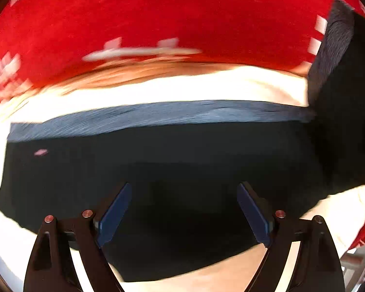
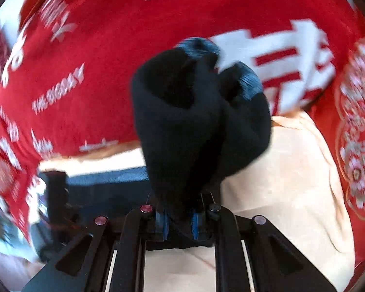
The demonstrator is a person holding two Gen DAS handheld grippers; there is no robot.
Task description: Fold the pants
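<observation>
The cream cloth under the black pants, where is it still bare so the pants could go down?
Bare cream cloth lies right of the pants bunched in the right gripper, up to the red fabric. A thin strip shows beyond the flat part. The middle, under the open left gripper, is covered.

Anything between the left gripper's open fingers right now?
Only the black pants lying flat beyond the left gripper; its fingers hold nothing, as the left wrist view shows.

The left tongs [image 1: 183,215] stand spread above the flat pants [image 1: 158,170], nothing between their blades. A lifted bunch of pants fills the right tongs [image 2: 178,221] and blocks the way ahead. Bare cream cloth [image 2: 279,182] lies open to its right, red printed cloth [image 2: 109,73] beyond.
</observation>
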